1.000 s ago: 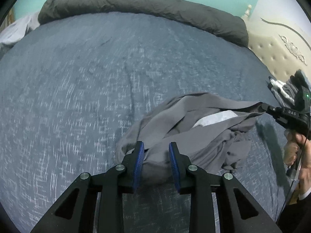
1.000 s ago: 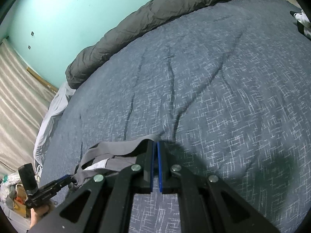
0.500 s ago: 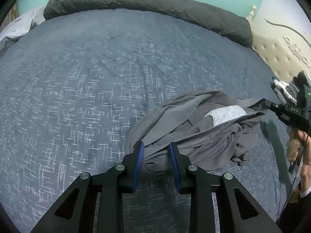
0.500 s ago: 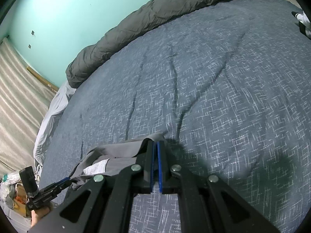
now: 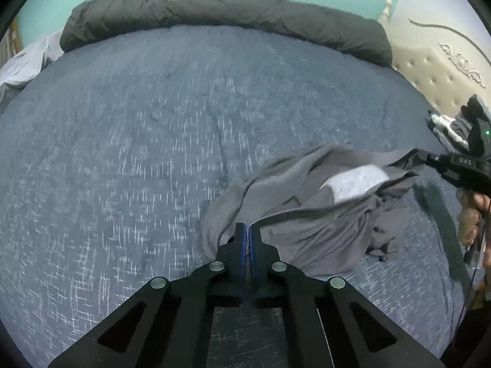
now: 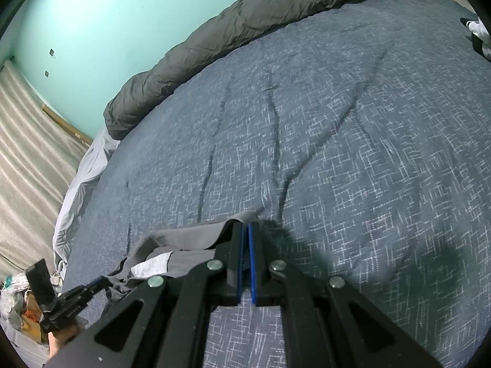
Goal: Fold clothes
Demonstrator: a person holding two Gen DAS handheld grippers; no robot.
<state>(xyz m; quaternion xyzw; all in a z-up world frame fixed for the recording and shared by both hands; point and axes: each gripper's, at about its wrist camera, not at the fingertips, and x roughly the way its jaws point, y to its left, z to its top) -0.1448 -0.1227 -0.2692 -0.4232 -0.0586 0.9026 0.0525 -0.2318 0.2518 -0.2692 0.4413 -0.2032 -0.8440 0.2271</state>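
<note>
Garment (image 5: 310, 214), grey, crumpled, lying on my blue-grey patterned bedspread (image 5: 138, 153) toward the near right of the left wrist view, with a pale patch of lighter fabric (image 5: 356, 181) showing on top of it. My left gripper (image 5: 247, 230) has its blue-padded fingers pressed together on the near left edge of the cloth, a fold of it pinched between them. My right gripper (image 6: 245, 230) likewise sits with its pads nearly touching, clamped on a band-like edge of the same garment at its far right end; in the left wrist view that gripper appears at the right margin, held by a hand (image 5: 469, 220), the fabric stretched to its tip. In the right wrist view the left gripper shows low at the left, its tip in the cloth. Between the two grips the garment sags in loose folds, partly resting on the bedspread. Other items: rolled dark grey duvet (image 5: 221, 15) along the far edge of the bed, against a teal wall (image 6: 107, 24); pale sheet (image 6: 83, 184) hanging off the left side of the bed; cream tufted headboard (image 5: 429, 70) at far right; small heap of dark and white clothes (image 5: 451, 128) at the right by the headboard, partly hidden behind the right gripper; striped floor covering (image 6: 27, 141) beside the bed; clutter of bags at the lower left of the right wrist view, too small to identify. Open bedspread beyond the garment carries only a few long creases.
</note>
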